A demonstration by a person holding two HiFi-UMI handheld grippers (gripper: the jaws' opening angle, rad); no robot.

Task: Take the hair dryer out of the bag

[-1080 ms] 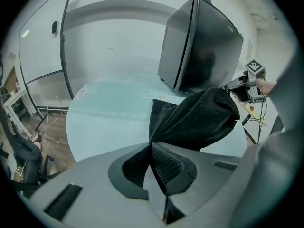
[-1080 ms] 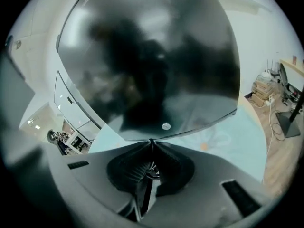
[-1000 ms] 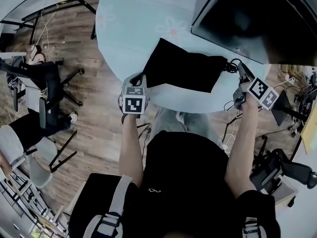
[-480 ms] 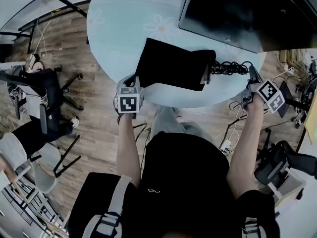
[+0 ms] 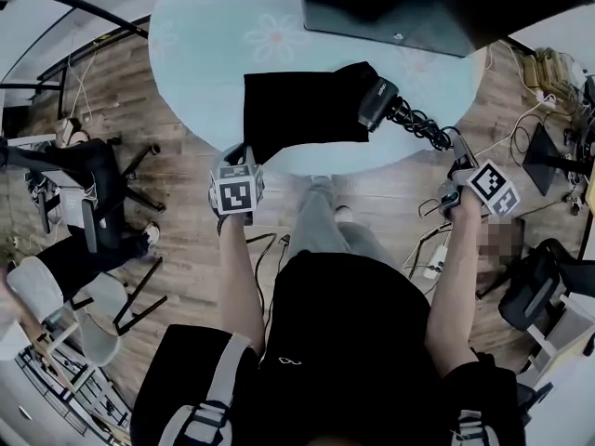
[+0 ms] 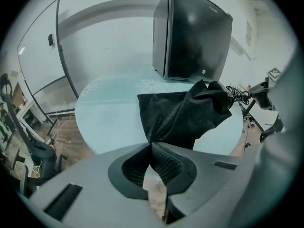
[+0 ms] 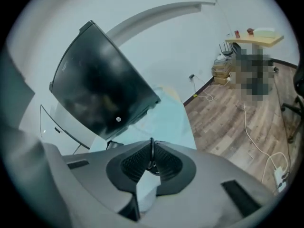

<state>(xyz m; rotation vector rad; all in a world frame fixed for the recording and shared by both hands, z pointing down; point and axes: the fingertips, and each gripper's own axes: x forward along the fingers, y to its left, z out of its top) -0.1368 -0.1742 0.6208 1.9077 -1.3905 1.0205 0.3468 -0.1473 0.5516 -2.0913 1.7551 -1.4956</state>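
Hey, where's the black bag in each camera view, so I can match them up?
Head view: black bag lies upper middle, on the round table's near edge.
Left gripper view: centre, its corner pinched in the left claw.
Right gripper view: bag not made out; the right claw grips only the cord.
Shared landmark: the big black box on the table, seen in all three.
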